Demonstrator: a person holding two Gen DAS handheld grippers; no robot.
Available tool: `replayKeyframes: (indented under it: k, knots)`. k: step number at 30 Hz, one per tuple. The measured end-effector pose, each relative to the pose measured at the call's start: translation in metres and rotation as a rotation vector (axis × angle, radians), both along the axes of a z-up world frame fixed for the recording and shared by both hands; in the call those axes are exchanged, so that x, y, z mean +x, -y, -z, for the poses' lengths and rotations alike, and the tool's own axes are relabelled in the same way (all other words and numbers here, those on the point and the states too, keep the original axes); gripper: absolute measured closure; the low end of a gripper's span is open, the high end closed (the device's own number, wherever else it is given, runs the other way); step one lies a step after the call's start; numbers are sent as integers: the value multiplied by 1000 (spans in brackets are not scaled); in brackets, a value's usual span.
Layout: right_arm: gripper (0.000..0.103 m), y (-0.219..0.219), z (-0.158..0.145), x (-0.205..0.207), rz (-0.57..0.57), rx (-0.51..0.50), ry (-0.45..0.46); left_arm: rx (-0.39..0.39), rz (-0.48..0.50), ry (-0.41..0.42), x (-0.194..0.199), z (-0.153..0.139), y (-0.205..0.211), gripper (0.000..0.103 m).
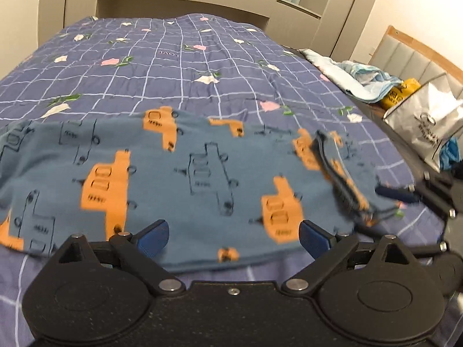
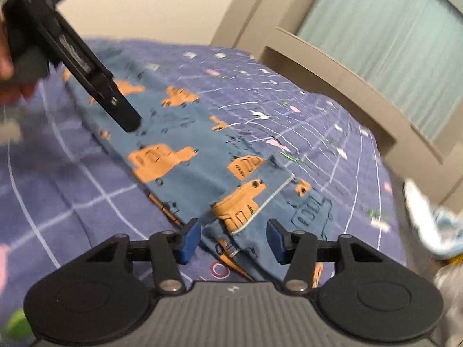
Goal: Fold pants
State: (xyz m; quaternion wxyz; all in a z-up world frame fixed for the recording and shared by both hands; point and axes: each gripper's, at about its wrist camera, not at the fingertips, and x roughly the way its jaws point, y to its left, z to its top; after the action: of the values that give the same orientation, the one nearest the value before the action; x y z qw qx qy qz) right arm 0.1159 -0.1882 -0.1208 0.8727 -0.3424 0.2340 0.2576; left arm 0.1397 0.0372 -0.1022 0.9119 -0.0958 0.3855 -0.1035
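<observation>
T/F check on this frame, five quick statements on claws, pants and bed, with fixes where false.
1. The left claw is open, its blue pads apart over the pants. True.
2. The right claw is shut on the waistband. False: its pads stand apart with fabric showing between them, nothing pinched.
3. The pants are plain grey. False: blue with orange and outlined vehicle prints.
4. The pants lie on a purple-blue checked bedspread with flower prints. True.
5. A silver bag sits on the bedspread's left side in the left wrist view. False: it is at the right edge, near a light blue cloth.
</observation>
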Motion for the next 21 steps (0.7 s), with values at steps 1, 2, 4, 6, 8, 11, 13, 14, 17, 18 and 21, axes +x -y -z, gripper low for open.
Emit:
replayKeyframes:
  k: [1, 2, 4, 6, 8, 11, 13, 14, 17, 18, 21]
  knots:
    - [53, -5, 5, 0, -15, -47, 19, 5, 7, -4, -2, 2, 1, 5]
    - [59, -9, 8, -1, -23, -76, 31, 8, 14, -9, -4, 4, 4, 5]
    - [64, -12, 10, 1, -17, -103, 42, 1, 29, -5, -7, 6, 6, 5]
    - [71, -14, 9, 1, -6, -109, 47, -16, 40, 5, -8, 6, 8, 4]
    - [73, -19, 11, 2, -17, -139, 48, -27, 47, 16, -6, 6, 13, 3]
    - [72, -28, 20, 4, -36, -209, 66, -60, 66, 32, -2, -1, 19, 3]
    - [88, -26, 20, 5, -43, -192, 57, -127, 89, 34, 7, -8, 24, 2]
    - [89, -24, 17, 6, -34, -171, 56, -189, 106, 32, 14, -13, 26, 2]
    - [90, -8, 0, 9, 39, -33, 44, -395, 161, -1, 45, -24, 36, 1]
    - [90, 0, -7, 10, 73, 18, 40, -440, 191, -20, 57, -26, 44, 1]
    - [90, 20, -23, 13, 153, 136, 39, -457, 204, -37, 93, -31, 70, 1]
